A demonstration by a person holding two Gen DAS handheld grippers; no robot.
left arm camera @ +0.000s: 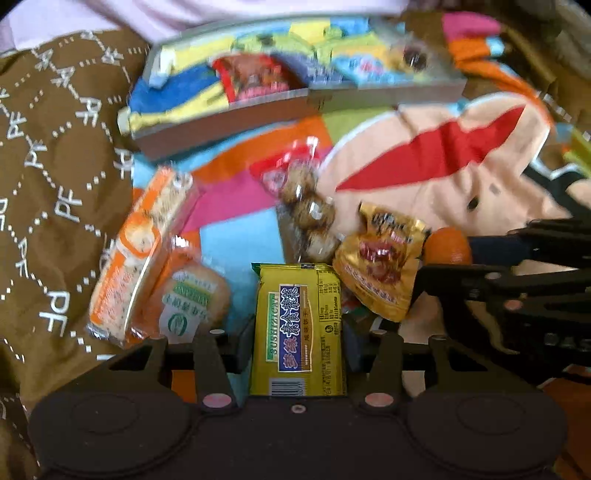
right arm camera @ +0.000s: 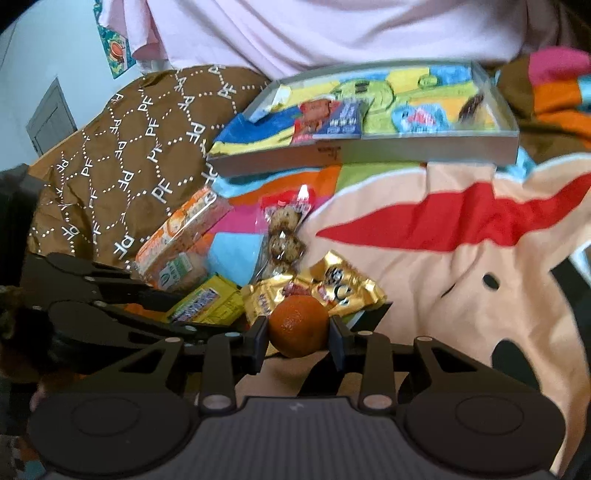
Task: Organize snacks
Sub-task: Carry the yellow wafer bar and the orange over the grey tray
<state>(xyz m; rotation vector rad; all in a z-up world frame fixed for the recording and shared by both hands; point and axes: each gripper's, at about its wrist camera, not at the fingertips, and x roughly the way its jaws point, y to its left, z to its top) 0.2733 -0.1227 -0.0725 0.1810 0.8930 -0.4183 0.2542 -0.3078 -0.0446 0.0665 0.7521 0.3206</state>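
Note:
My left gripper (left arm camera: 299, 347) is shut on a yellow-green biscuit packet (left arm camera: 299, 325), which stands upright between its fingers. My right gripper (right arm camera: 299, 341) is shut on a small orange fruit (right arm camera: 298, 325); it also shows at the right of the left wrist view, where the orange fruit (left arm camera: 448, 245) sits at its tips. Loose snacks lie just ahead: a gold packet (left arm camera: 380, 266), a clear pack of brown balls (left arm camera: 306, 206), an orange cracker pack (left arm camera: 136, 251) and a round pastry with a green label (left arm camera: 188, 299). A grey flat box (right arm camera: 369, 151) farther back holds a red packet (right arm camera: 314, 118) and a blue one (right arm camera: 343, 120).
Everything rests on a colourful cartoon blanket (right arm camera: 443, 258). A brown quilt with white letters (right arm camera: 147, 155) bulges at the left. A person in a pale pink top (right arm camera: 332, 33) sits right behind the box. The two grippers are close side by side.

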